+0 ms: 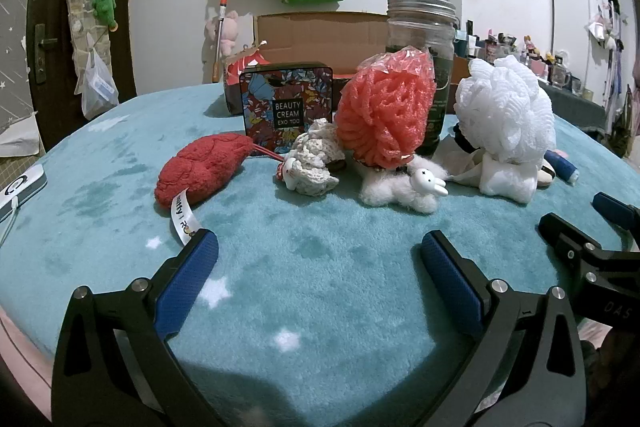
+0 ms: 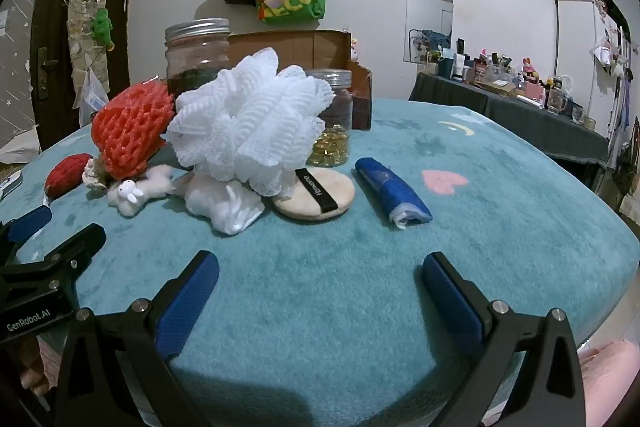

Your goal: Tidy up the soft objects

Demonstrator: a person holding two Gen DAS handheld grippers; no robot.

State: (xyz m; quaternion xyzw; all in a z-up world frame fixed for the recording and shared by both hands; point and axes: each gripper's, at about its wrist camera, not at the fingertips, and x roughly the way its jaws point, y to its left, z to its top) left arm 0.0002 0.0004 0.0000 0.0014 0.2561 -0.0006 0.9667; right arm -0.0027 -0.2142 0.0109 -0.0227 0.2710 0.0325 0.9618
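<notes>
Left wrist view. Left gripper (image 1: 319,251) hovers low over the teal plush blanket (image 1: 320,287), jaws wide apart, nothing between them. The right gripper (image 1: 592,227) shows at the right edge, also off the pile. Nothing looks sorted yet: the soft things sit in one loose row toward the back of the blanket. From left:
- red terry-cloth pouch with a printed ribbon tag (image 1: 200,169), lumpy, its tag running toward the left finger;
- cream crocheted bundle (image 1: 314,163), knobbly knit;
- coral foam-net sleeve (image 1: 384,111), open mesh, standing upright against the tall glass jar with a metal lid (image 1: 422,39);
- white fluffy plush with a small rabbit face (image 1: 404,189), lying just in front of the net;
- white mesh bath pouf (image 1: 506,111), ruffled, resting on a white folded cloth (image 1: 508,179).
The floral "Beauty Cream" tin (image 1: 286,103) is hard, so I judge it no part of the job. An open cardboard box (image 1: 320,39) stands behind (a likely destination, but I cannot confirm).

Right wrist view. Right gripper (image 2: 320,277) likewise spread wide and empty. Nearest to it: round beige powder puff with a black strap (image 2: 316,195), flat and smooth, touching the cloth; rolled blue towel (image 2: 392,191), well apart to the right. A small plastic jar of golden capsules (image 2: 330,115) stands behind the pouf.

Judgement: task at its start; all soft items remain to be gathered.
</notes>
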